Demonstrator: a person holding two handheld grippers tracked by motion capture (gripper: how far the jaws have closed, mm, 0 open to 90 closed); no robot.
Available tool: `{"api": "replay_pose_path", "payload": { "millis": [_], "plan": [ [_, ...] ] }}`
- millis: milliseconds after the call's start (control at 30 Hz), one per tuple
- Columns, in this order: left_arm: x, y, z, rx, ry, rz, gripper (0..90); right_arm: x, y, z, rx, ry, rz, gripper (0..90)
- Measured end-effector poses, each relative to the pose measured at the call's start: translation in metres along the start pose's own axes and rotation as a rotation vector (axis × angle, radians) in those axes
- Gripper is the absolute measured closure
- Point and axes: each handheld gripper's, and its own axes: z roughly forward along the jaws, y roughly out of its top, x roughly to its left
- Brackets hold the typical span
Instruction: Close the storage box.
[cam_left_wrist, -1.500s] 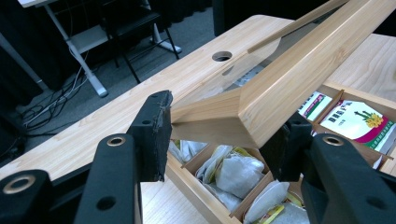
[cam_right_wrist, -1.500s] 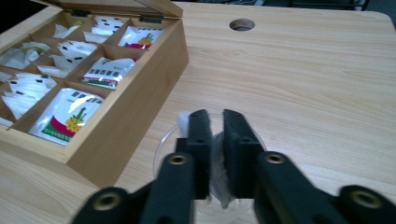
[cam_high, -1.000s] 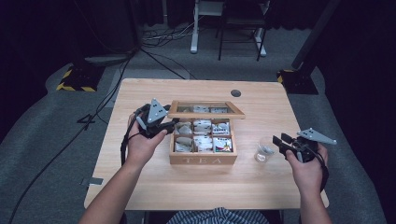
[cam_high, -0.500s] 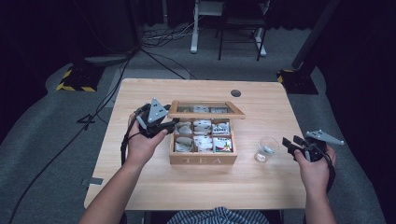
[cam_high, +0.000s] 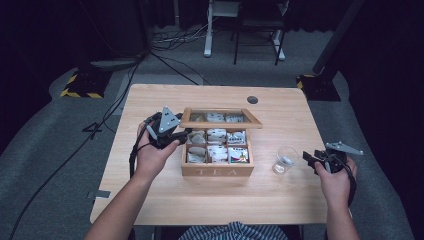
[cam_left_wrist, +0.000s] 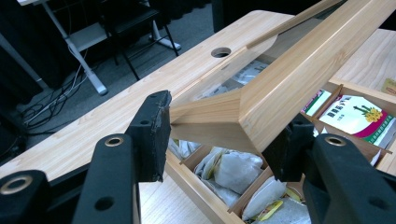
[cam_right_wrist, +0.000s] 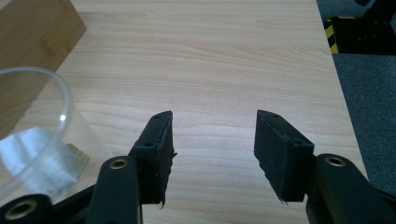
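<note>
A wooden tea box (cam_high: 217, 172) marked TEA stands mid-table, its compartments holding tea bags (cam_left_wrist: 233, 170). The glass-paned lid (cam_high: 220, 119) is raised. My left gripper (cam_high: 179, 136) is shut on the lid's near left corner (cam_left_wrist: 299, 70), one pad on each side of the wood. Right of the box stands a clear glass (cam_high: 285, 160) with a tea bag (cam_right_wrist: 32, 154) inside. My right gripper (cam_high: 310, 159) hovers just right of the glass (cam_right_wrist: 42, 140), apart from it. Its jaws (cam_right_wrist: 212, 140) have just been opening and nothing is between them.
A round cable hole (cam_high: 252, 99) sits near the table's far edge. The right table edge (cam_right_wrist: 345, 121) lies close beside my right gripper. Beyond the table are floor cables (cam_high: 165, 60), desk legs (cam_high: 207, 47) and yellow-black striped bases (cam_high: 80, 90).
My right hand has drawn back to the right and down, away from the glass, with its jaws now wider. The left gripper and the lid have stayed put.
</note>
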Motion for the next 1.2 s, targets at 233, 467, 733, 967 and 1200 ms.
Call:
{"api": "replay_pose_path", "payload": {
  "millis": [233,467,733,967,1200],
  "plan": [
    [0.0,0.001,0.0,-0.002,0.0,0.0,47.7,-0.008,-0.008,0.009,0.018,-0.008,-0.021,46.0],
    [0.0,0.0,0.0,0.004,-0.003,0.001,47.4,-0.013,-0.016,0.022,0.041,-0.004,-0.049,44.5],
    [-0.004,-0.003,-0.001,0.021,-0.001,0.01,46.3,-0.013,-0.023,0.034,0.079,-0.001,-0.073,42.7],
    [-0.007,-0.008,-0.001,0.034,-0.005,0.011,45.5,-0.014,-0.024,0.04,0.089,-0.004,-0.081,41.4],
    [-0.012,-0.012,-0.001,0.05,0.002,0.026,44.9,-0.012,-0.021,0.042,0.085,0.014,-0.071,41.6]
  ]
}}
